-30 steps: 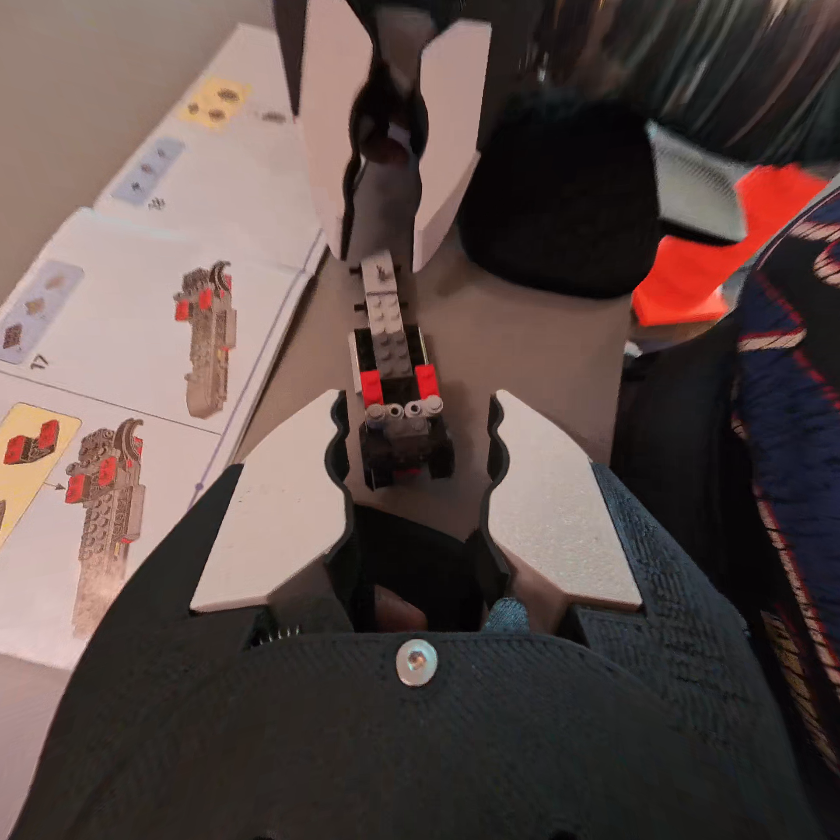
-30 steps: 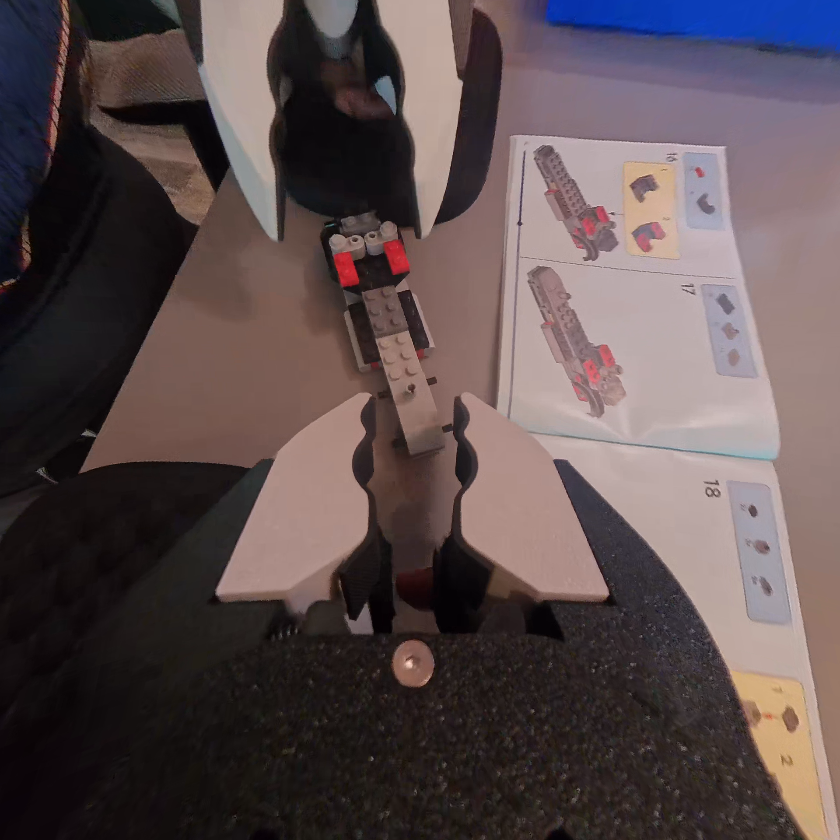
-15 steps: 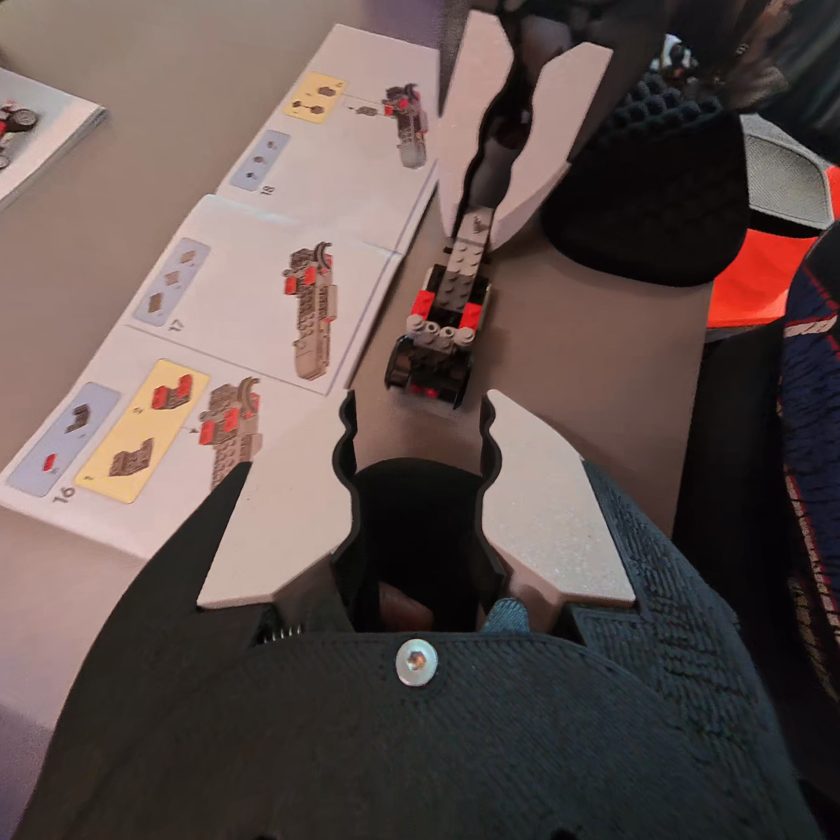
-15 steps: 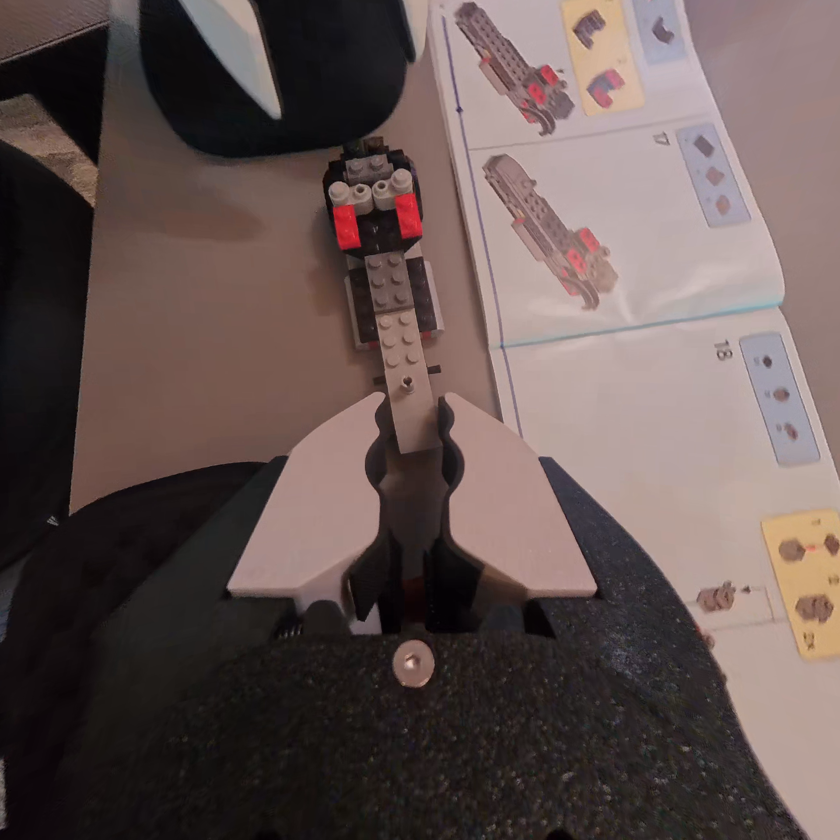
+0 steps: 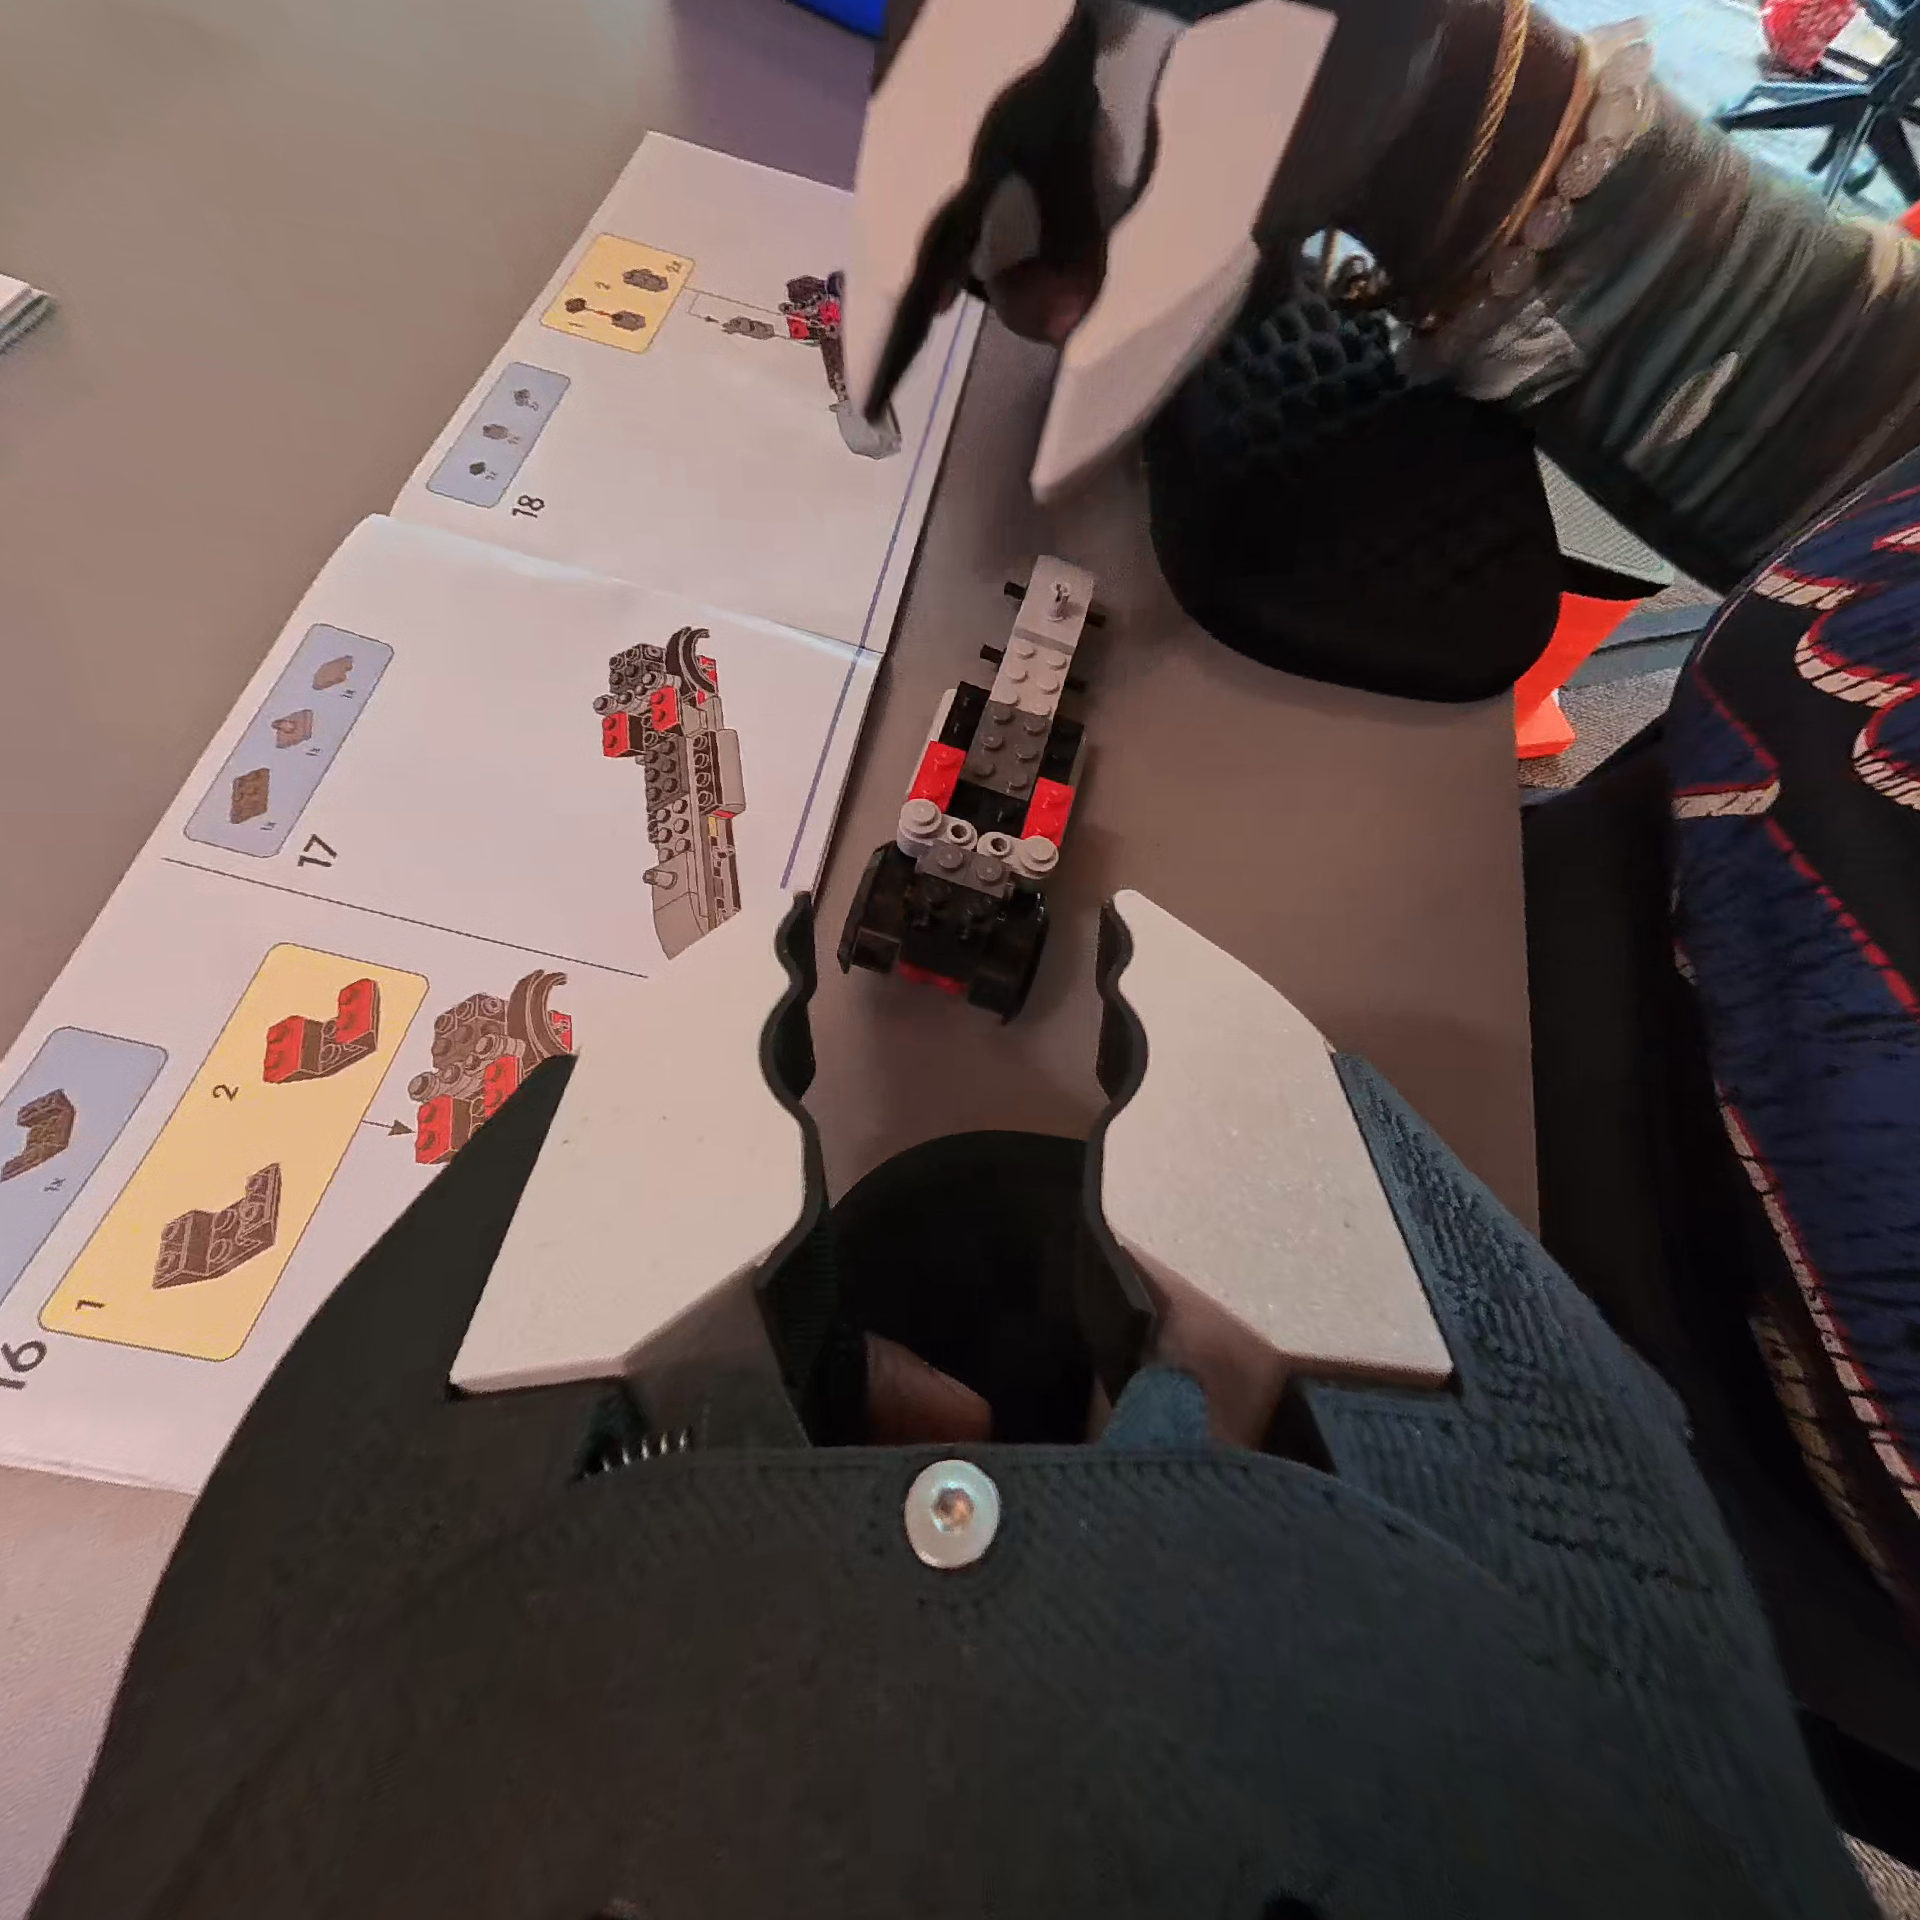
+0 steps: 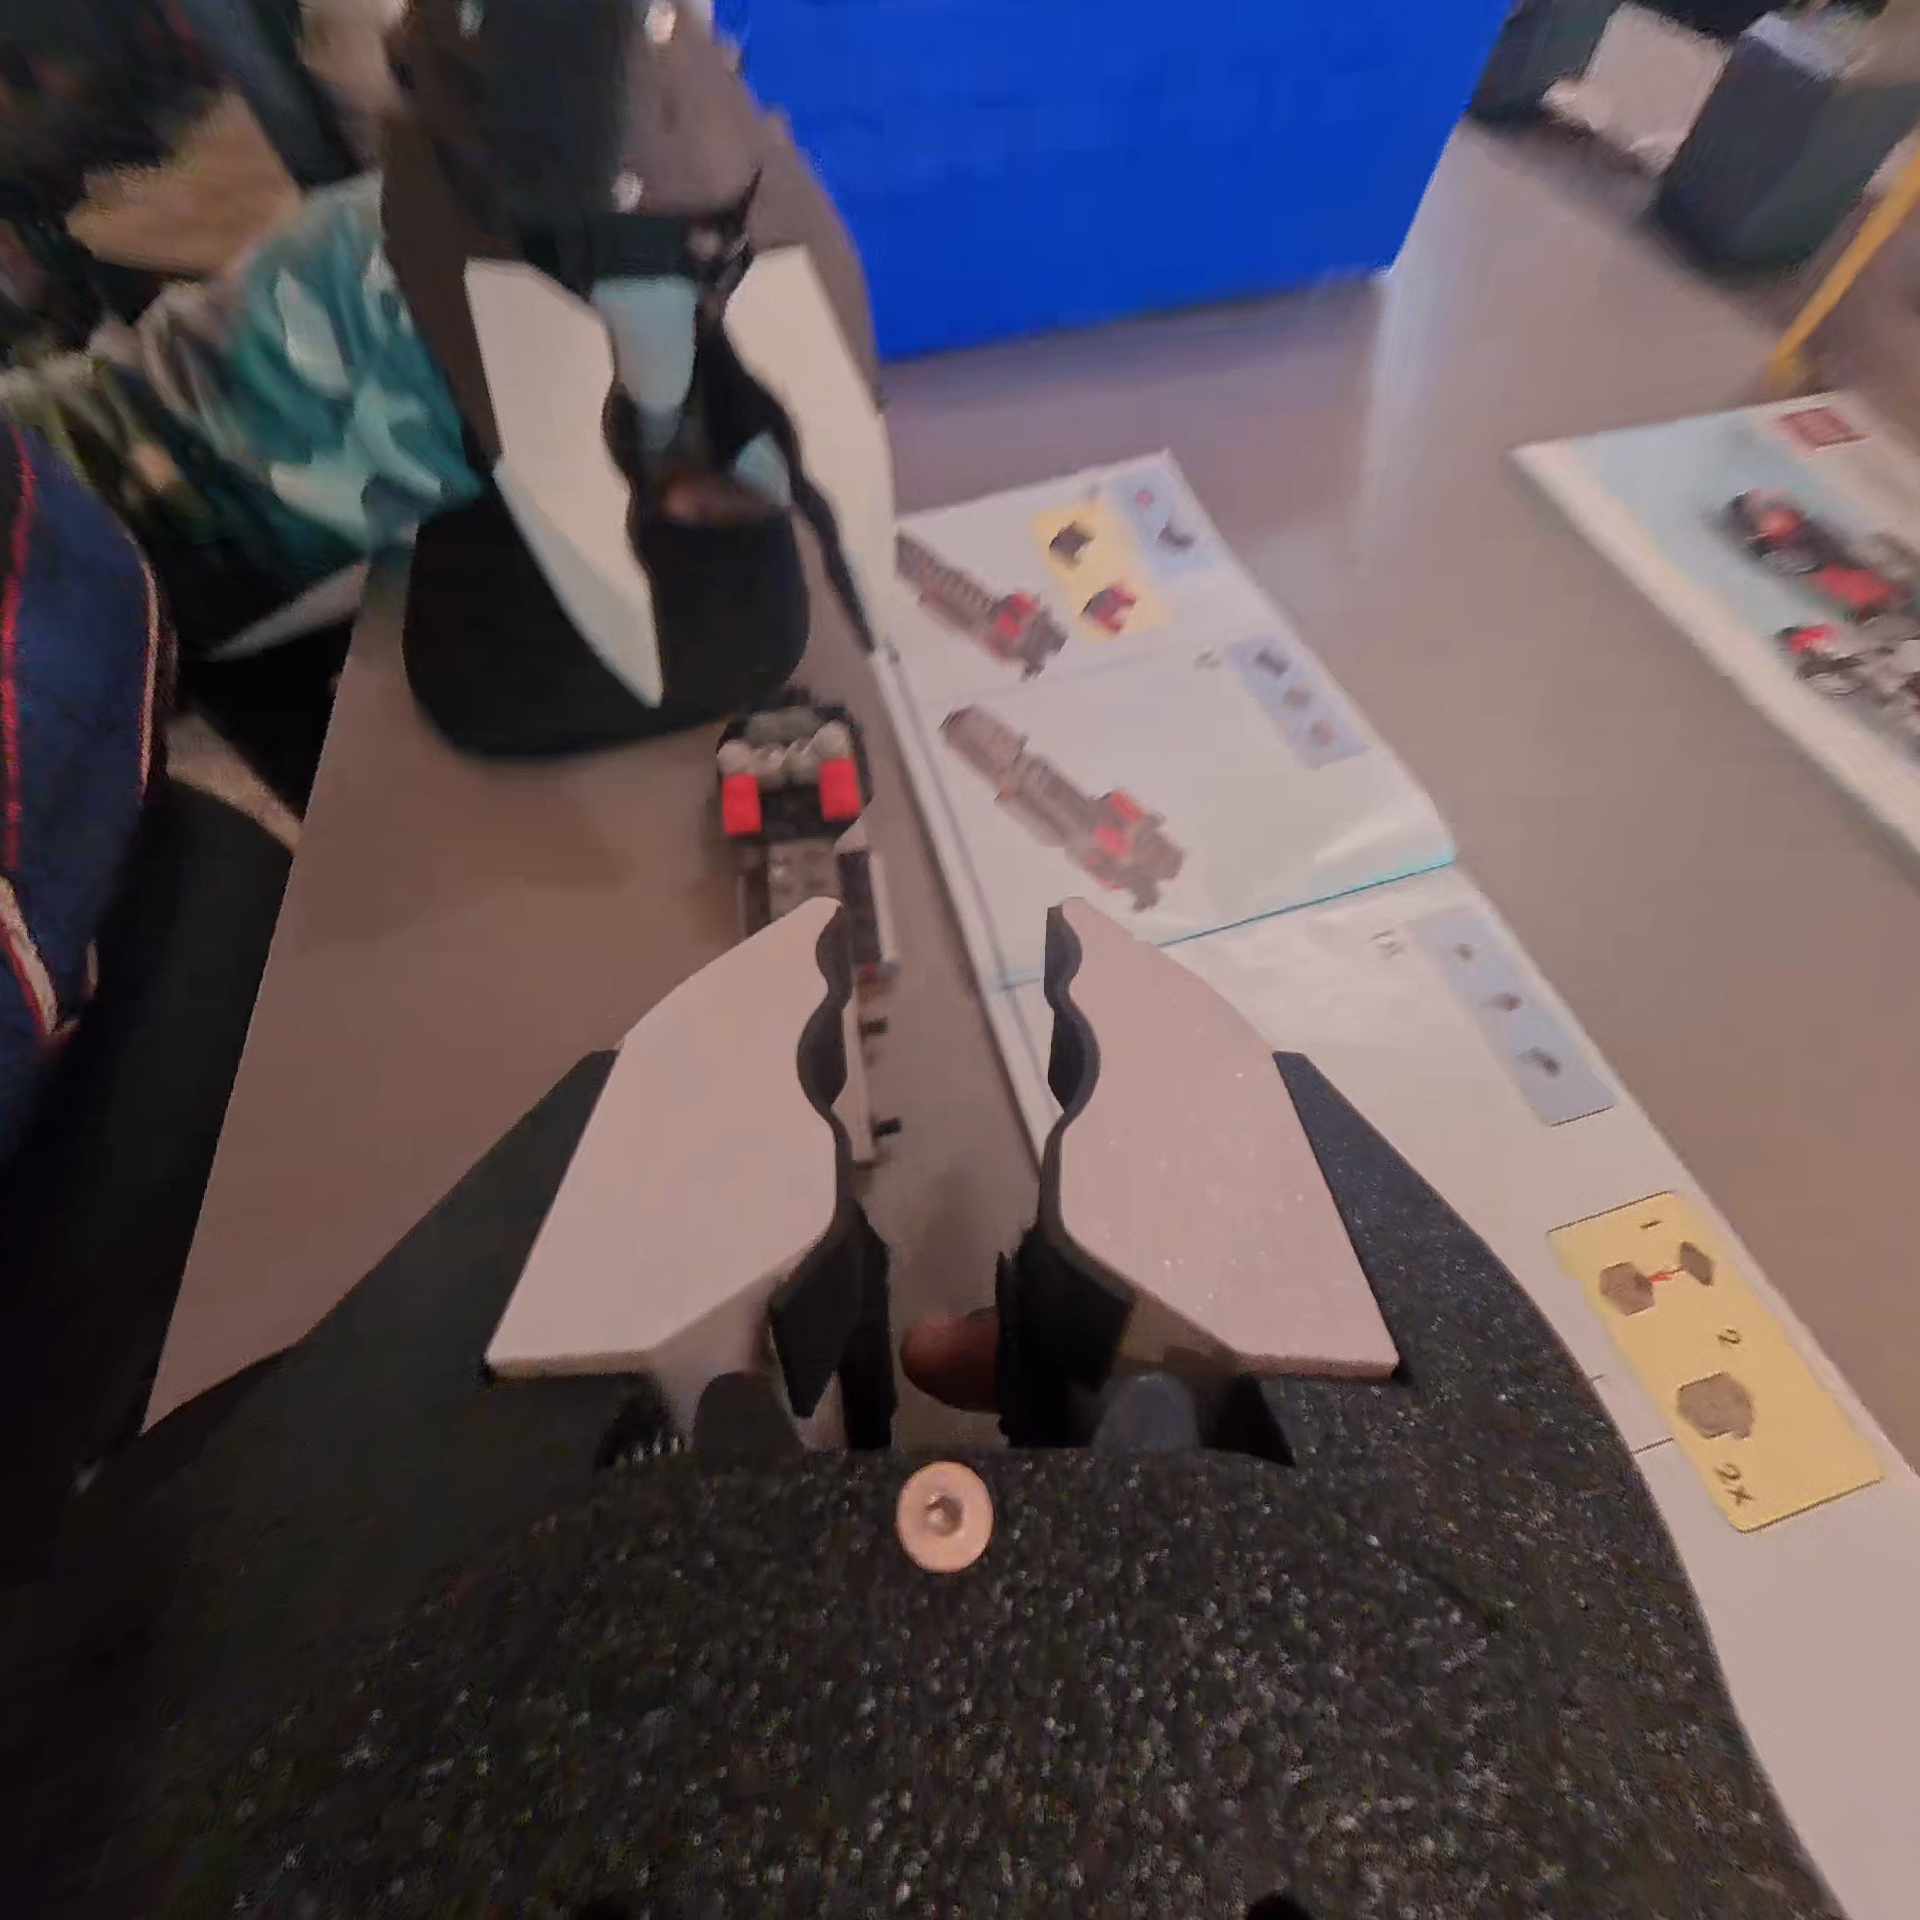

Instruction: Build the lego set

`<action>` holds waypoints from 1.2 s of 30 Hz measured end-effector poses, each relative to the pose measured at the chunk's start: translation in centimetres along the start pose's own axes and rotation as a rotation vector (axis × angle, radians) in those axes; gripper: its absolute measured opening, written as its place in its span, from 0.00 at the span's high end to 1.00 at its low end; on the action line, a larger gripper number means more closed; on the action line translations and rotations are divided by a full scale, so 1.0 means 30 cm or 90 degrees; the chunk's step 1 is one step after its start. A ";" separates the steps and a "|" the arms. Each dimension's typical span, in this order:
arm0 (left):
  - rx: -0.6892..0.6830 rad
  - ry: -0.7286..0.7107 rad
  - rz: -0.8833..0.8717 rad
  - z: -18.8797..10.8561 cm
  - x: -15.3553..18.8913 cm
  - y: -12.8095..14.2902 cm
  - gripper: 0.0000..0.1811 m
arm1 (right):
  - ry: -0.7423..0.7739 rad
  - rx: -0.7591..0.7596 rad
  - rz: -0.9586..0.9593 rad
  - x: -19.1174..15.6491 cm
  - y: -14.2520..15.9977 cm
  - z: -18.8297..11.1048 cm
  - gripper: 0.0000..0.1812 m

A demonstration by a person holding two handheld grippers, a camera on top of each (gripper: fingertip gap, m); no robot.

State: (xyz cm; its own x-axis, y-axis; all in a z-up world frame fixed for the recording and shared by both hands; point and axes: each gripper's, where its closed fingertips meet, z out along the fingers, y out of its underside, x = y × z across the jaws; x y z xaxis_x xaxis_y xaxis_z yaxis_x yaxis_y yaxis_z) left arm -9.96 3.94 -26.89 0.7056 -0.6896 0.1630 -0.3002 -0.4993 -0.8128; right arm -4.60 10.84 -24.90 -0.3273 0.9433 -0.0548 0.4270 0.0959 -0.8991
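The Lego model (image 5: 977,821), a long black, grey and red vehicle, lies on the grey table (image 5: 1299,935) beside the open instruction booklet (image 5: 520,727). My left gripper (image 5: 956,914) is open and empty, its fingertips just short of the model's black rear end. My right gripper (image 6: 945,914) is open and empty, raised over the model's grey nose end, and its left finger hides part of the model (image 6: 790,800). The right gripper (image 5: 966,447) also shows in the left wrist view, held above the table.
The booklet (image 6: 1195,810) lies right of the model in the right wrist view. A second booklet (image 6: 1766,603) lies farther right, and a blue box (image 6: 1091,156) stands at the back. The table edge (image 5: 1517,1039) runs close beside the model, with a person's patterned clothing (image 5: 1818,935) beyond it. About 10 cm separates my left fingertips from my right.
My right gripper has let go of the model's grey nose, opened and lifted away. My left gripper has drawn back a little from the model's rear. The model rests on the table.
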 end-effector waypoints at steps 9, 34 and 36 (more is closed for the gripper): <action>-0.002 0.007 -0.015 0.008 -0.005 0.007 0.72 | 0.135 -0.120 0.085 0.143 0.124 0.065 0.82; -0.057 0.009 -0.010 0.036 -0.005 0.036 0.67 | 0.119 -0.128 0.130 0.156 0.136 0.073 0.84; -0.056 0.011 -0.010 0.036 -0.004 0.036 0.68 | 0.120 -0.129 0.127 0.156 0.136 0.073 0.84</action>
State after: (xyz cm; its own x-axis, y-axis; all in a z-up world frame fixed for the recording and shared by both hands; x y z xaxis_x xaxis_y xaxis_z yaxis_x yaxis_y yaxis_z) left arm -9.67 4.05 -28.39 0.6996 -0.6898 0.1863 -0.3445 -0.5541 -0.7578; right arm -6.23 14.94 -29.78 -0.0669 0.9902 -0.1226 0.6317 -0.0531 -0.7734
